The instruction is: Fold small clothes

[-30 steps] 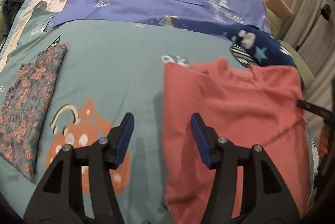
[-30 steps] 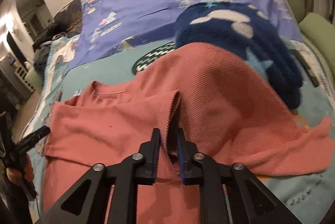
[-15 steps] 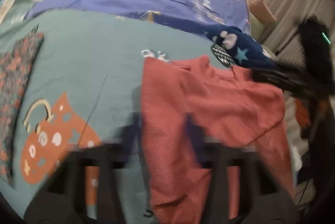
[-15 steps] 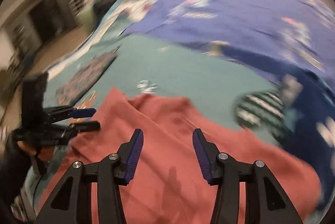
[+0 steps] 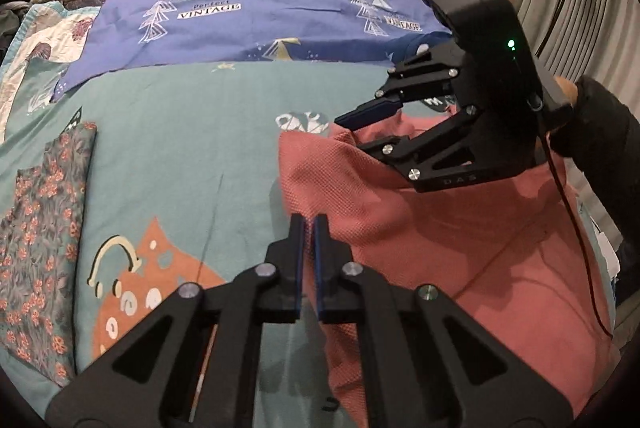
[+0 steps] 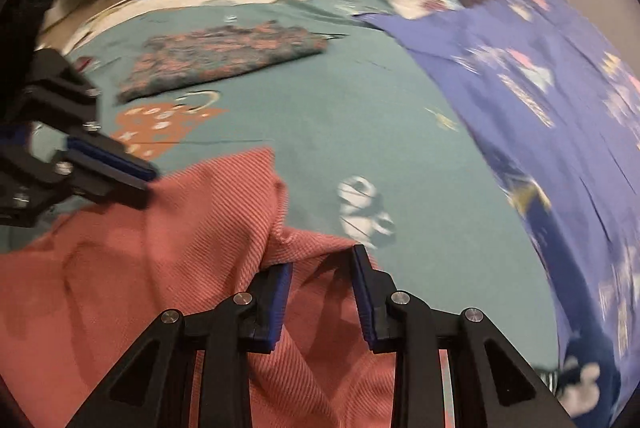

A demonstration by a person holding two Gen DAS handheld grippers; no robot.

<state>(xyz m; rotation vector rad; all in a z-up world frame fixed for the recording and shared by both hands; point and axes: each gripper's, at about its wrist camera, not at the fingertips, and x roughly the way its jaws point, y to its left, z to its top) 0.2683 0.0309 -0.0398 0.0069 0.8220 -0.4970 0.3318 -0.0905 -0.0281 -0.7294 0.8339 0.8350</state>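
Two grippers are set on the shirt (image 5: 460,248): the left gripper (image 5: 307,228), lower centre, is clamped on its edge. The right gripper (image 6: 322,270) is closing over a raised fold at the collar (pads not yet pressing). Soft, light knit is judged floppy, best pinched at edges.

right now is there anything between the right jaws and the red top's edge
Nothing visible is in the way. The right gripper sits directly over the red top, its jaws closing with a raised fold of the fabric between them. The left gripper is shut on the same top's nearer edge, apart from the right one. The floral garment lies well off to the side.
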